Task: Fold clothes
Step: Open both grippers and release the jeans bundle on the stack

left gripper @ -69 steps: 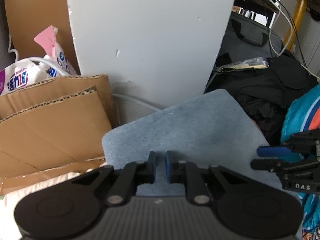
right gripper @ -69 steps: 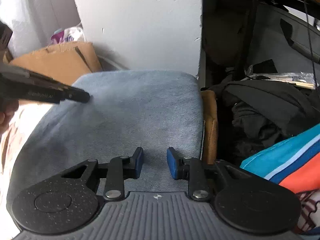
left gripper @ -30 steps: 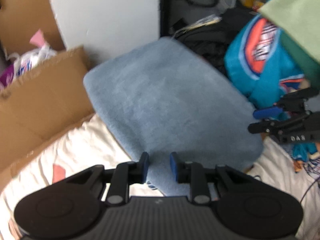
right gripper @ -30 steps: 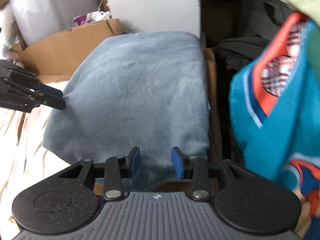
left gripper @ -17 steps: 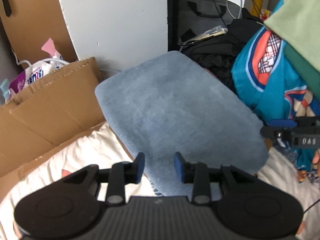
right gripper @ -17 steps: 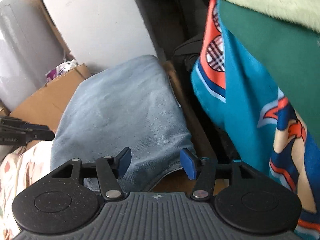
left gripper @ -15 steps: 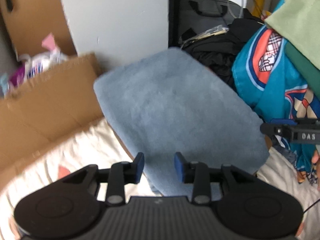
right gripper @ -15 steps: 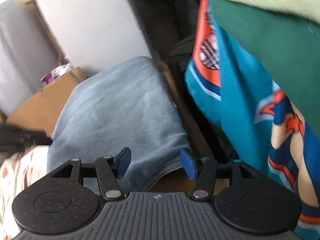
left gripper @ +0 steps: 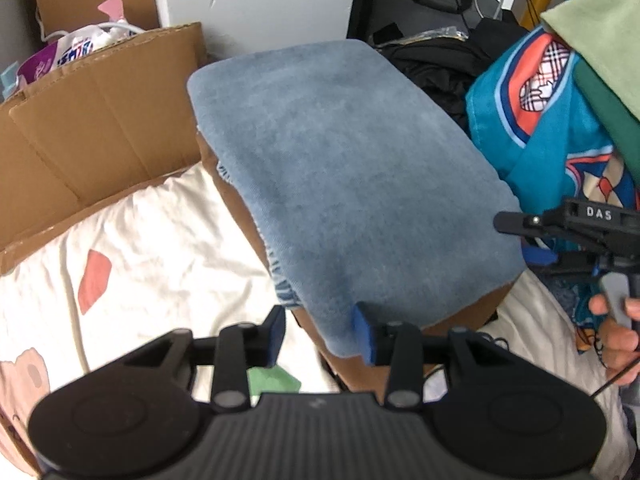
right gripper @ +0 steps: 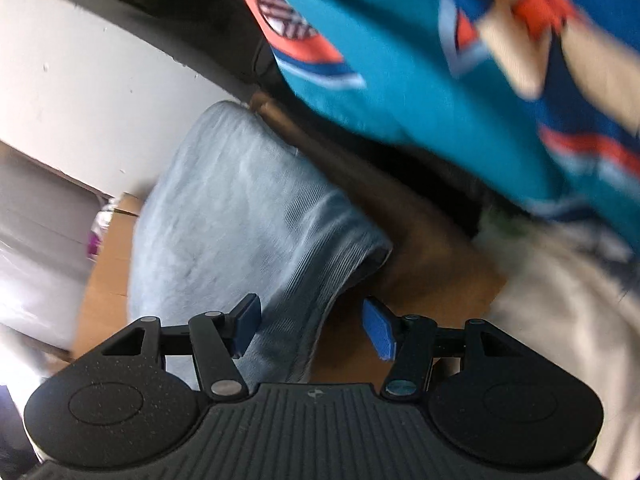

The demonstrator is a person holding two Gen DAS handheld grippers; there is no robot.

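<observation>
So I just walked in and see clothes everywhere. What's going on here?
A person is folding clothes with a handheld gripper in each hand. A folded blue garment lies flat on a cardboard box. The left gripper is open at the garment's near corner, its jaws having just been opening, their pads not pressing the cloth. The right gripper is open too, jaws astride the garment's other near corner without clamping. A teal jersey is heaped to the right, unfolded.

My left gripper has open sheet on its left side. The folded blue garment on its cardboard box blocks ahead. A teal jersey pile crowds my right gripper; a cardboard wall closes the far left.
</observation>
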